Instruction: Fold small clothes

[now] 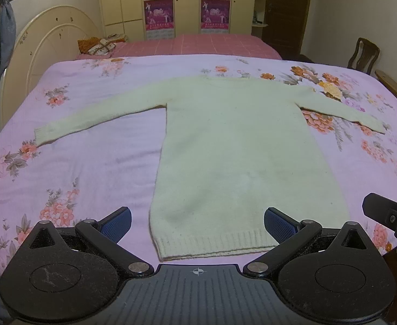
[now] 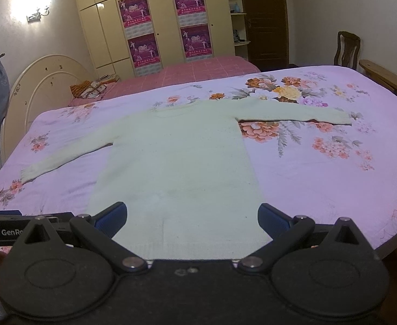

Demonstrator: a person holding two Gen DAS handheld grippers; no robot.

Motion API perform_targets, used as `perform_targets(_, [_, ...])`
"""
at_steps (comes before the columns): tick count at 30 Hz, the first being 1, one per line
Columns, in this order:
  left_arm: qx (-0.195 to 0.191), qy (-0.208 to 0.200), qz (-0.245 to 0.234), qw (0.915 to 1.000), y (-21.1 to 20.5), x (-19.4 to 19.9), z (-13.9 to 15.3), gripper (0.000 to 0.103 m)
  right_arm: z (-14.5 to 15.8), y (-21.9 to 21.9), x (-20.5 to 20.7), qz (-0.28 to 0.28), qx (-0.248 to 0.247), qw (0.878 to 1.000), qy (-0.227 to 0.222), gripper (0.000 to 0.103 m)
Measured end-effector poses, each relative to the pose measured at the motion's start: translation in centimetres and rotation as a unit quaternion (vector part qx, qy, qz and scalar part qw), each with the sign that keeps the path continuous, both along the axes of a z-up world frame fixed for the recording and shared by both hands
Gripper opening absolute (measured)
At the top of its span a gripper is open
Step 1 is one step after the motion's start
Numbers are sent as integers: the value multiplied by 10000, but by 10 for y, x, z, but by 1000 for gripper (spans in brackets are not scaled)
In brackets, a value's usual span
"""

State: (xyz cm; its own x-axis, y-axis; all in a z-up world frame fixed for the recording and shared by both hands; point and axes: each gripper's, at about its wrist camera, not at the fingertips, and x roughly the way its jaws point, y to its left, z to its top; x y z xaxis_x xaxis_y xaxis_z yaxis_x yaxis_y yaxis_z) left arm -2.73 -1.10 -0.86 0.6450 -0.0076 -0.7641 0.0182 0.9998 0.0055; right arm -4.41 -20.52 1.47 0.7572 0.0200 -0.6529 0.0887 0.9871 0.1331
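Note:
A small pale cream knit sweater lies flat on the bed, front down or up I cannot tell, both sleeves spread out to the sides, ribbed hem nearest me. It also shows in the right wrist view. My left gripper is open and empty, hovering just above the hem, its blue pads wide apart. My right gripper is open and empty over the lower body of the sweater. The right gripper's body shows at the right edge of the left wrist view.
The bed has a pink floral sheet, with a cream round headboard at the left. A second bed with a red cover lies behind. A wardrobe with posters, a wooden chair and a wooden bed rail stand around.

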Motion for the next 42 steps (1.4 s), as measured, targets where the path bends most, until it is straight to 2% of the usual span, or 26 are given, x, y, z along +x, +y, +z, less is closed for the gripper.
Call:
perform_targets(23, [-44, 133, 58, 9999, 2, 7, -5, 103, -4, 0, 7, 13, 50, 10000, 83, 102])
perform_targets(42, [-132, 282, 136, 9994, 9, 35, -17, 103, -11, 2, 26, -48, 10, 9998, 201, 102])
